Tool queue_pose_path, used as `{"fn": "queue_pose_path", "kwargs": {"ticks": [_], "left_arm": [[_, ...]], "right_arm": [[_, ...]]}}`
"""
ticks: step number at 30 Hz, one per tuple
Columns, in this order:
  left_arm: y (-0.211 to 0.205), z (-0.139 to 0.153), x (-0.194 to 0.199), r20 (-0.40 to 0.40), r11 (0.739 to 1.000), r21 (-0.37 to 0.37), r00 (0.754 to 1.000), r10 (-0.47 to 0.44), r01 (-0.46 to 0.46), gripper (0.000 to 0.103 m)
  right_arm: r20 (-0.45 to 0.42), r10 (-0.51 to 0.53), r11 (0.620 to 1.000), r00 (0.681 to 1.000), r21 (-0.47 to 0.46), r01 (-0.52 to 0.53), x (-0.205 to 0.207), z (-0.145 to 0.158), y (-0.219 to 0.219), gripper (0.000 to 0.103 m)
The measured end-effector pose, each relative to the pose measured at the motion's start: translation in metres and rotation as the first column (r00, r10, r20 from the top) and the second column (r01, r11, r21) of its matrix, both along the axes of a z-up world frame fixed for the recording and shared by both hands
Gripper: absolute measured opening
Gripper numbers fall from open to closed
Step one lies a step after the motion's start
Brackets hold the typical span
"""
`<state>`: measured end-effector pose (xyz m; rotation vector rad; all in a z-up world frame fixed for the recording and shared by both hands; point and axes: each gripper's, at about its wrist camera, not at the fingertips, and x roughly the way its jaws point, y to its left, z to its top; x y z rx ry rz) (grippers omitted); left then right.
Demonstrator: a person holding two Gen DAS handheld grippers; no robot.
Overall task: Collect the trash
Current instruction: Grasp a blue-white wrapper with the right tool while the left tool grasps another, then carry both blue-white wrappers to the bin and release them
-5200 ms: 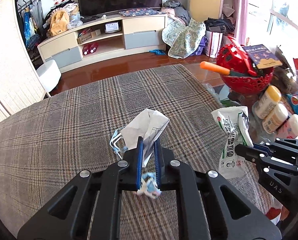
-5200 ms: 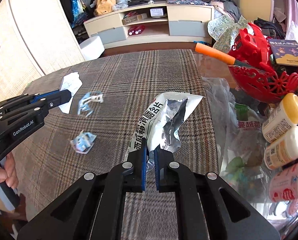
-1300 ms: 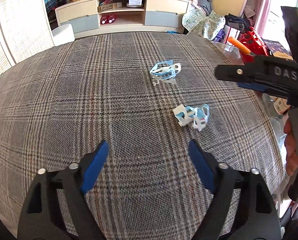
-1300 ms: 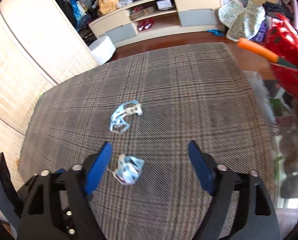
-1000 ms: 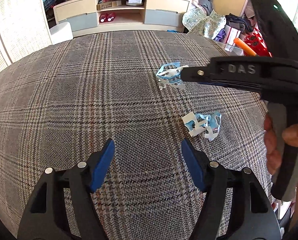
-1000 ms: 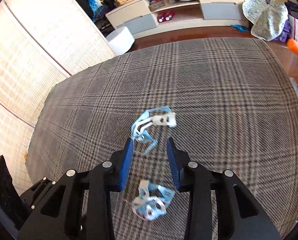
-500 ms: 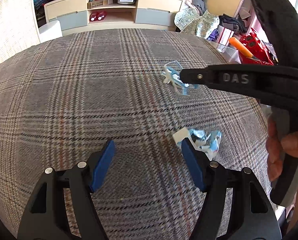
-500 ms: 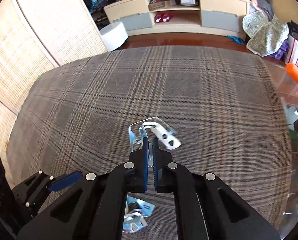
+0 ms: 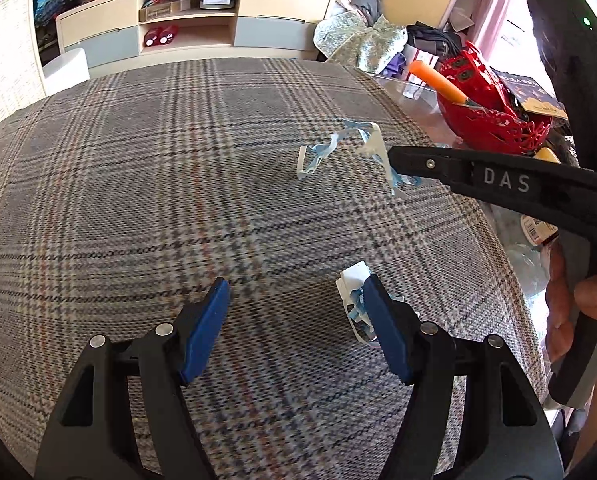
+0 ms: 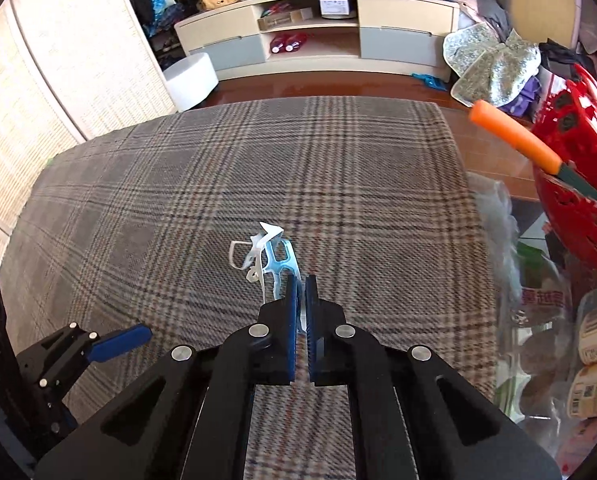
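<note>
Spreading under both my tools is the grey-brown plaid cloth covering the table [image 9: 178, 184], with the red openwork plastic basket [image 10: 578, 200] and its orange-handled knife [image 10: 514, 140] off beyond my right fingertips, past the cloth's edge.

What has changed is on my right. A second ago my right gripper [image 10: 301, 284] stood part open above the tangled blue-and-white plastic strip [image 10: 270, 254], which lay flat on the cloth. Its jaws have just been closing, and now they are pressed together with the near end of that strip pinched between them. In the left view the strip [image 9: 338, 148] hangs off the tip of that tool, clear of the cloth, so I judge it lifted rather than dragged. One piece of trash is in hand and only needs carrying off to wherever the rubbish goes, which I cannot see here.

My left gripper [image 9: 294, 300] is spread wide with nothing between its fingers. It has slid toward the second scrap, a crumpled white-and-blue plastic piece [image 9: 354, 280], which was ahead and to the right a second ago and now sits just at the inner face of my right-hand finger, partly hidden behind the blue pad. I judge I must shift a little rightward before closing, or I will only nudge it.
</note>
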<state>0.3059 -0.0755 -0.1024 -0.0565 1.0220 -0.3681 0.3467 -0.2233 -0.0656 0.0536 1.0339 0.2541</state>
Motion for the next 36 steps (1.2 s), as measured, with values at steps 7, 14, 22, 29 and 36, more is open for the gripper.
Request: {"fn": "queue_pose_path", "kwargs": {"ticks": [7, 14, 22, 29, 36], "left_arm": [[-0.022, 0.001, -0.002, -0.006, 0.999, -0.039, 1.000, -0.029, 0.029, 0.065], [-0.053, 0.007, -0.011, 0.024, 0.996, 0.012, 0.995, -0.093, 0.092, 0.064], [-0.056, -0.003, -0.023, 0.023, 0.991, 0.097, 0.996, -0.092, 0.089, 0.056], [-0.040, -0.002, -0.049, 0.038, 0.987, 0.146, 0.996, -0.075, 0.069, 0.037], [-0.025, 0.009, -0.079, 0.031, 0.988, 0.149, 0.999, -0.041, 0.036, 0.015]], "right_arm": [[0.014, -0.038, 0.999, 0.999, -0.004, 0.038, -0.010, 0.003, -0.030, 0.006], [0.033, -0.053, 0.999, 0.998, -0.002, 0.053, -0.020, 0.010, -0.051, 0.006], [0.038, -0.018, 1.000, 0.999, -0.012, 0.018, -0.036, 0.012, -0.050, 0.006], [0.029, -0.007, 1.000, 1.000, -0.010, 0.007, -0.060, 0.012, -0.041, 0.006], [0.015, 0.006, 1.000, 1.000, -0.026, -0.006, -0.098, 0.020, -0.034, 0.006]]}}
